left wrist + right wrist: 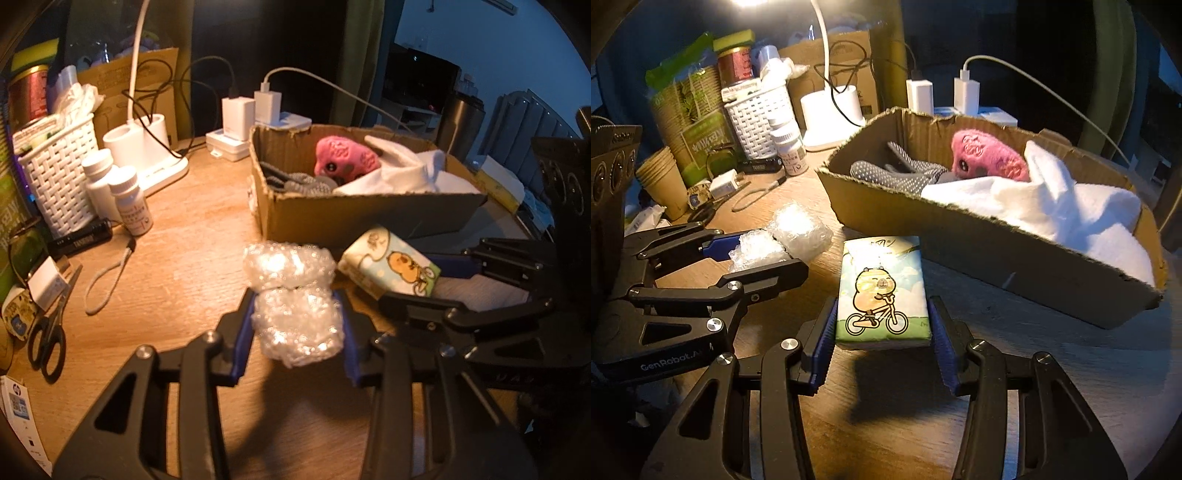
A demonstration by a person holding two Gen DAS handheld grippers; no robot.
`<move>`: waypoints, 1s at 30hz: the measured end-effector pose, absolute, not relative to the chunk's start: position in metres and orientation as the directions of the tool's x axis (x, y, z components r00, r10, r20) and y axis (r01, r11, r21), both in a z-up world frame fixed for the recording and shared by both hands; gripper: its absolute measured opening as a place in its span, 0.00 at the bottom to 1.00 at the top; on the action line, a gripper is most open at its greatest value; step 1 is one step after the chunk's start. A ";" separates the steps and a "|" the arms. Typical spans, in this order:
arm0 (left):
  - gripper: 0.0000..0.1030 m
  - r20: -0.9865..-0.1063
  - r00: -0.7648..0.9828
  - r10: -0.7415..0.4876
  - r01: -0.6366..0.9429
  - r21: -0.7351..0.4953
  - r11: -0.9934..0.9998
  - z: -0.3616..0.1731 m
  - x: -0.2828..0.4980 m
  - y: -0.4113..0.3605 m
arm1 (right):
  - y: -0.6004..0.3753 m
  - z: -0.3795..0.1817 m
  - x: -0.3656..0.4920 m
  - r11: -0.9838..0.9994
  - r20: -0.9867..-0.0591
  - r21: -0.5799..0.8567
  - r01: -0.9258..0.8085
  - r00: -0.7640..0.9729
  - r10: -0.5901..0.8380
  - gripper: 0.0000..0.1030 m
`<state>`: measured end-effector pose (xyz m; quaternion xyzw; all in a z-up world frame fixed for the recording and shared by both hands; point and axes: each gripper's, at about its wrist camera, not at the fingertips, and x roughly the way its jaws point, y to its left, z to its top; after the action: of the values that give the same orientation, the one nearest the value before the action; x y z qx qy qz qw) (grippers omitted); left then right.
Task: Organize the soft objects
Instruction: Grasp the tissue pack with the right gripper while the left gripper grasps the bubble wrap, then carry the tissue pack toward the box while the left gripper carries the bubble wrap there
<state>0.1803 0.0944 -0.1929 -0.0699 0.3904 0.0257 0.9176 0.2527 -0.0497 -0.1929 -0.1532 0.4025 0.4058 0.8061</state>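
Note:
My left gripper (297, 325) is shut on a roll of bubble wrap (295, 295), held just above the wooden desk; it also shows in the right wrist view (783, 236). My right gripper (882, 325) is shut on a tissue pack (882, 291) printed with a cartoon animal on a bicycle; the pack also shows in the left wrist view (391, 266). Behind both stands an open cardboard box (960, 236) holding a pink plush toy (988, 155), a grey dotted glove (905, 173) and a white cloth (1071, 210).
At the left stand a white woven basket (59, 173), two white bottles (118, 195), a black flashlight (81, 240), scissors (51, 332) and a lamp base (147, 151). Chargers with cables (255, 110) sit behind the box. Paper cups (661, 181) stand far left.

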 end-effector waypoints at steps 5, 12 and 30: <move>0.40 -0.706 0.708 0.001 -0.102 -0.101 0.990 -0.182 0.176 0.093 | -0.056 -0.179 0.247 0.621 -0.755 0.074 -0.780 0.363 0.546 0.49; 0.40 -0.686 0.727 0.015 -0.103 -0.087 0.991 -0.165 0.172 0.087 | -0.066 -0.164 0.241 0.618 -0.729 0.081 -0.782 0.376 0.571 0.49; 0.40 -0.632 0.772 0.069 -0.110 -0.027 0.994 -0.118 0.186 0.070 | -0.099 -0.128 0.253 0.626 -0.662 0.102 -0.773 0.417 0.623 0.49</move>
<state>0.1859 0.0700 -0.1178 -0.0311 0.3341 0.0476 0.9408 0.2532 -0.0992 -0.1280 -0.1099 0.3415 0.4184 0.8344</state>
